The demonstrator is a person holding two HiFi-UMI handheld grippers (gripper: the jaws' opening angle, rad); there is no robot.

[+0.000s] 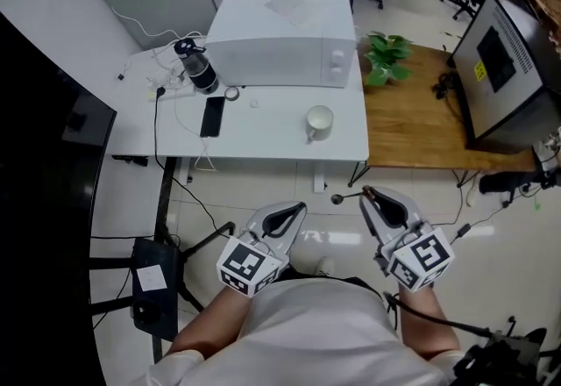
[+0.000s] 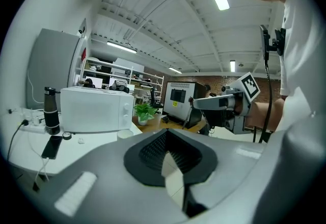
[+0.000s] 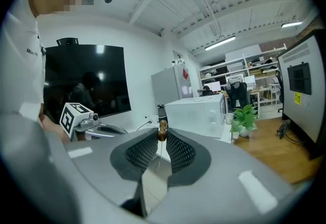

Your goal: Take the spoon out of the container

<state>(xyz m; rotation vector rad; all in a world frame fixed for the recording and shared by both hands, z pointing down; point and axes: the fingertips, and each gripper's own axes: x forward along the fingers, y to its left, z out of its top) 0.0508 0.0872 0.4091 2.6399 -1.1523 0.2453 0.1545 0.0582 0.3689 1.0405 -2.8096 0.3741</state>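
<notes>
Head view, spoon [image 1: 347, 196]: it is out of the cup, up in the air just off the table's [image 1: 263, 137] near edge.
Head view, right gripper [image 1: 368, 193]: its fingers pinch the spoon's handle end. The spoon's long side lies about flat and points left, toward the left gripper [image 1: 301, 208].
Head view, cup [image 1: 320, 122]: it stands near the table's right edge, well apart from both grippers.
Left gripper view, left gripper [image 2: 165, 132]: fingers pressed together, nothing between them.
Right gripper view, spoon [image 3: 162, 130]: a brown bit sits squeezed at the tips of the right gripper [image 3: 162, 134].
Best guess: the taking-out looks done, and the right hand is the one that has the spoon.
</notes>
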